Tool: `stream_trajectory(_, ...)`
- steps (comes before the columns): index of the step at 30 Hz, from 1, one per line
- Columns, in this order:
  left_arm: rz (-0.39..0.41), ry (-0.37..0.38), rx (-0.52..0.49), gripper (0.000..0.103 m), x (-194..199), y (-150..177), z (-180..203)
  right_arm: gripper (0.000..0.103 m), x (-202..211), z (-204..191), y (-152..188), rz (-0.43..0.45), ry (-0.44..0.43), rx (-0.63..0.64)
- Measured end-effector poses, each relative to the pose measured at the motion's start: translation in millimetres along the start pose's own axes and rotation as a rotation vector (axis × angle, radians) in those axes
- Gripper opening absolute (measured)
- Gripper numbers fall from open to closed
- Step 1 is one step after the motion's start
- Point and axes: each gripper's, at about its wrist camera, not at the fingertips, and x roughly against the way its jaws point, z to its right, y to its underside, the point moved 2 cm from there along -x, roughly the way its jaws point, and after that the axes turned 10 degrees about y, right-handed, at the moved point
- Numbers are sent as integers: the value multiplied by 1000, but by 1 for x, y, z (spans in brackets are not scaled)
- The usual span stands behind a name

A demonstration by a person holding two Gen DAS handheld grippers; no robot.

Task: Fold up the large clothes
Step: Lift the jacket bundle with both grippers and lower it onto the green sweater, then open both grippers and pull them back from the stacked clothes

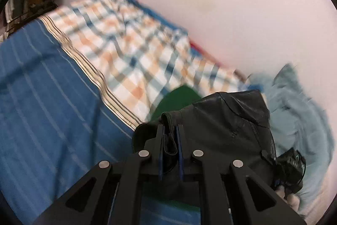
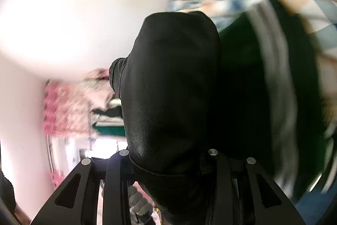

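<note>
Two grippers carry one black leather-look jacket (image 1: pixel 227 119) above a bed, so the fold looks barely begun. The left gripper (image 1: pixel 170 140) is clamped nearly closed on a thin hem of the garment, which bunches in front of it and hangs over a blue striped sheet (image 1: pixel 42 102) and a checked blanket (image 1: pixel 134 43). The right gripper (image 2: pixel 168 161) has a thick roll of the same jacket between its half-parted jaws, filling most of that view; its fingertips are buried under the fabric, but it looks gripped. A pale blue cloth (image 1: pixel 294 111) lies crumpled near the wall. Nothing shows a laid-flat garment or a finished crease yet: spreading it out, folding the sleeves in and doubling the body all appear to remain
</note>
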Motion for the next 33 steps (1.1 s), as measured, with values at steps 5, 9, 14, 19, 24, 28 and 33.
stream_trajectory(5,-82,-59,-59,8,-62,26,-11,43,-19,73,-40,-69,80,-88)
stream_trajectory(9,-91,-108,-72,12,-58,23,-11,58,-6,58,-29,-59,217,3)
stream_trajectory(14,-115,-244,-208,27,-52,25,3,84,-11,6,-8,66,597,133)
stream_trajectory(19,-97,-363,-422,93,-27,34,35,88,5,-40,35,215,977,291)
stream_trajectory(24,-106,-371,-515,96,12,54,61,91,47,-47,109,279,1191,328)
stream_trajectory(28,-117,-335,-516,97,61,66,83,93,60,-93,174,295,1259,318)
stream_trajectory(33,-123,-302,-525,97,134,73,111,94,99,-159,250,398,1377,359)
